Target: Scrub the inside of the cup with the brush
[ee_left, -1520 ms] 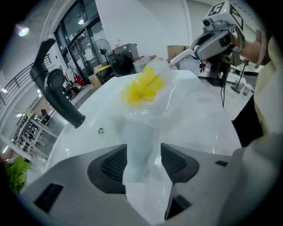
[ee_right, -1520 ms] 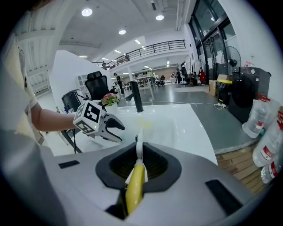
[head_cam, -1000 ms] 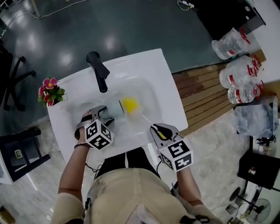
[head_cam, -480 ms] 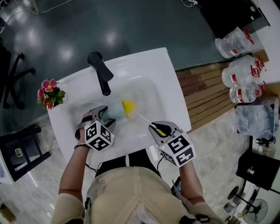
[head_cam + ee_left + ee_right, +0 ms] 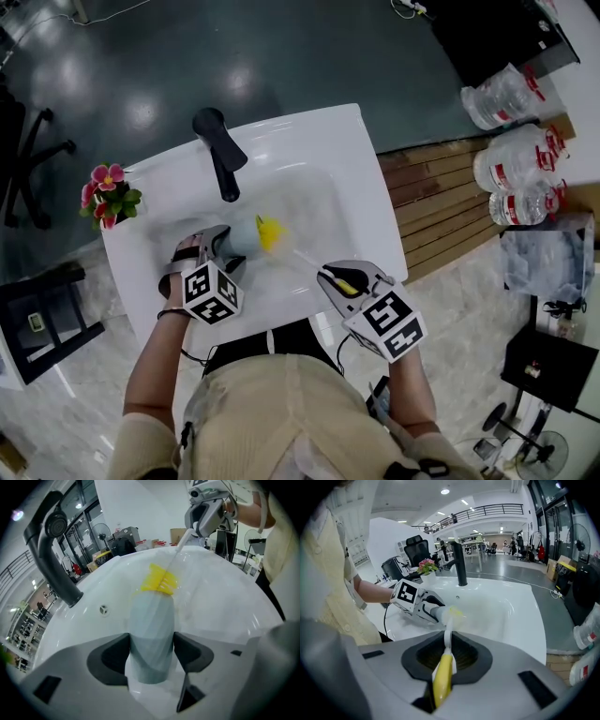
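A pale grey-blue cup (image 5: 151,634) lies between the pads of my left gripper (image 5: 222,246), with its mouth pointing away over the white sink (image 5: 319,202). The jaws have just been opening, but the pads still touch the cup's sides. My right gripper (image 5: 446,656) is shut on the yellow handle (image 5: 443,677) of a brush. Its thin white shaft reaches across to the cup (image 5: 242,239). The yellow bristles (image 5: 159,581) sit at the cup's mouth, partly inside it. How deep they go is hidden by the cup wall.
A black faucet (image 5: 218,150) stands at the basin's far side, just beyond the cup. A small pot of pink flowers (image 5: 108,195) sits on the left corner. Large water bottles (image 5: 511,159) lie on the floor to the right.
The brush head has slid a little left, closer into the cup's mouth. The right gripper has rolled slightly. The left gripper and cup have stayed in place.
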A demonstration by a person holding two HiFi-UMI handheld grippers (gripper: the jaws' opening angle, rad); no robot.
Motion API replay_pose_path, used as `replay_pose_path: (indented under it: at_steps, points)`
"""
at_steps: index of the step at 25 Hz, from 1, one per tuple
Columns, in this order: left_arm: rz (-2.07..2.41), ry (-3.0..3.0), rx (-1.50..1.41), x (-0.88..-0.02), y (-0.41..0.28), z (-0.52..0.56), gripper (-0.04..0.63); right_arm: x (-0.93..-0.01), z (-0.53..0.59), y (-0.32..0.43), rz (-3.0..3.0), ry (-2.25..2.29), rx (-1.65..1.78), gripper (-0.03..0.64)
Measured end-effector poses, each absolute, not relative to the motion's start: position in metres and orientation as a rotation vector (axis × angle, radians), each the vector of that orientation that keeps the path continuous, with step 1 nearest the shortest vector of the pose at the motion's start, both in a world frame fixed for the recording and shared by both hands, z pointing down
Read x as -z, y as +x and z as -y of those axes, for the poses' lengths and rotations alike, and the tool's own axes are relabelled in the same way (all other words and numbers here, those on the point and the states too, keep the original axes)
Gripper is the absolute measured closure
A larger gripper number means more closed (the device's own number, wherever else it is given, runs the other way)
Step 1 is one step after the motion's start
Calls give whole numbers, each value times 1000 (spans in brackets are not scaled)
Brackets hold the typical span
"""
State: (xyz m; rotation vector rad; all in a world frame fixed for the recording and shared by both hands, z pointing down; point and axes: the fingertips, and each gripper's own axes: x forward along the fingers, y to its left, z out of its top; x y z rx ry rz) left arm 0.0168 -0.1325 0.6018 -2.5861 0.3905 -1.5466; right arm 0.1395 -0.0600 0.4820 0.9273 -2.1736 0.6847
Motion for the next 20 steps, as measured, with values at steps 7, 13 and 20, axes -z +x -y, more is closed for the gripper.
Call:
replay_pose_path:
  at_steps: [7,13,20]
  points:
    - [-432,-2579,1470,-587,14,127,298,-463,52,128,2231,842,-617,566]
    - [-460,-2565,1403,-575,14,123,283,-454,50,117,2257,759,-564,565]
    - [-513,-2554,1361,-566,11,123,271,-445,55,105,2228,635,-433,565]
